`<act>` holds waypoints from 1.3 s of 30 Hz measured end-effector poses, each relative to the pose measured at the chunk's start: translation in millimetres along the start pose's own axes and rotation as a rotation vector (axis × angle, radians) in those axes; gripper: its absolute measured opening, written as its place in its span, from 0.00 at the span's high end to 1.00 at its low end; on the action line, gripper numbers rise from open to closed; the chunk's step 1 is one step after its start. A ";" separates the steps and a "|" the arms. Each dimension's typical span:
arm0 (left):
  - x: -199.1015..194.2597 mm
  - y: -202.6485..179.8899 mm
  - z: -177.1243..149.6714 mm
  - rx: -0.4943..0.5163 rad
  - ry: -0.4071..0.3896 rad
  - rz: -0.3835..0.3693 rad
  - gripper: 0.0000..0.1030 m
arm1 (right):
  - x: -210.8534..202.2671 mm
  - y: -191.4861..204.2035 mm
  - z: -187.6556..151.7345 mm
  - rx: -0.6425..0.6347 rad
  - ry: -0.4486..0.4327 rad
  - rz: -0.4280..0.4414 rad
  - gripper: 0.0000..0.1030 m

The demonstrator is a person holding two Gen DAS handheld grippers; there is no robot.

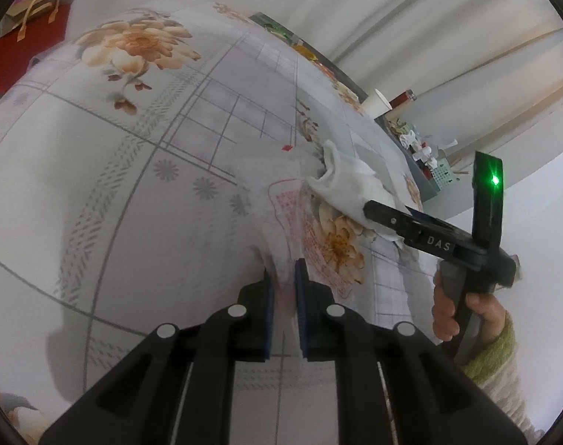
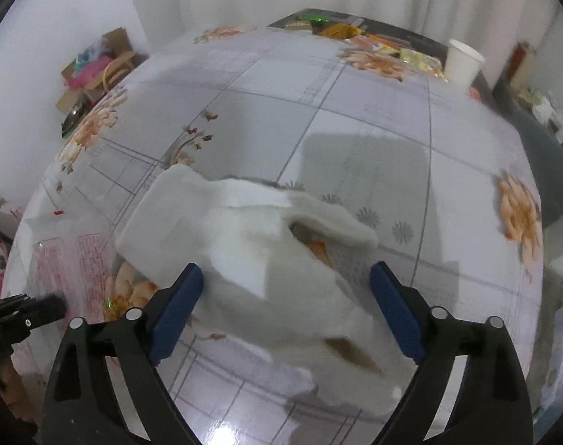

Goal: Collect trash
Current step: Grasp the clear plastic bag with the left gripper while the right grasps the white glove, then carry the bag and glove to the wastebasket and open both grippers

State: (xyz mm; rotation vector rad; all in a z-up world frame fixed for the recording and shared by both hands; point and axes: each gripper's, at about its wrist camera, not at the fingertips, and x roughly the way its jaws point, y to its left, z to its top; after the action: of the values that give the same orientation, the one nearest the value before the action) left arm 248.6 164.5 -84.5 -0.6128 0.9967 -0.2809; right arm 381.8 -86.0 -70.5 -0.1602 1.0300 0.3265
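A crumpled white tissue (image 2: 266, 259) lies on the floral tablecloth (image 2: 355, 141). My right gripper (image 2: 287, 307) is open, with one blue pad on each side of the tissue. In the left wrist view the same tissue (image 1: 348, 185) lies under the tip of the right gripper (image 1: 374, 215). My left gripper (image 1: 284, 285) has its jaws nearly closed on the edge of a thin clear plastic wrapper (image 1: 292, 215) with red print. That wrapper also shows in the right wrist view (image 2: 70, 270) at the left.
A white paper cup (image 2: 463, 61) and snack packets (image 2: 385, 46) sit at the table's far edge. A grey bin (image 1: 429, 163) full of scraps stands beyond the table. Paper bags (image 2: 96, 70) sit on the floor by the wall.
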 end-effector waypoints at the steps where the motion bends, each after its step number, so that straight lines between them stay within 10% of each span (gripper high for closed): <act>1: -0.4 -0.4 -0.6 0.003 0.001 -0.001 0.90 | -3.4 -0.3 -2.5 0.012 -0.004 -0.004 0.30; 11: 4.7 -22.3 -14.9 0.071 0.041 -0.040 0.90 | -40.1 -14.2 -55.8 0.205 -0.016 0.007 0.83; 26: -1.6 -61.0 -39.1 0.181 0.098 -0.111 0.92 | -138.0 -17.3 -199.7 0.531 -0.188 0.040 0.88; 39: -20.1 -111.2 -49.9 0.279 0.105 -0.165 0.93 | -187.5 -25.5 -238.6 0.620 -0.332 0.055 0.88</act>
State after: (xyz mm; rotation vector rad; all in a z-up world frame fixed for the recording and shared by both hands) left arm 201.5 68.0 -23.5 -0.4285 0.9868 -0.5923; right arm 107.9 -213.1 -31.0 0.4684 0.7651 0.0668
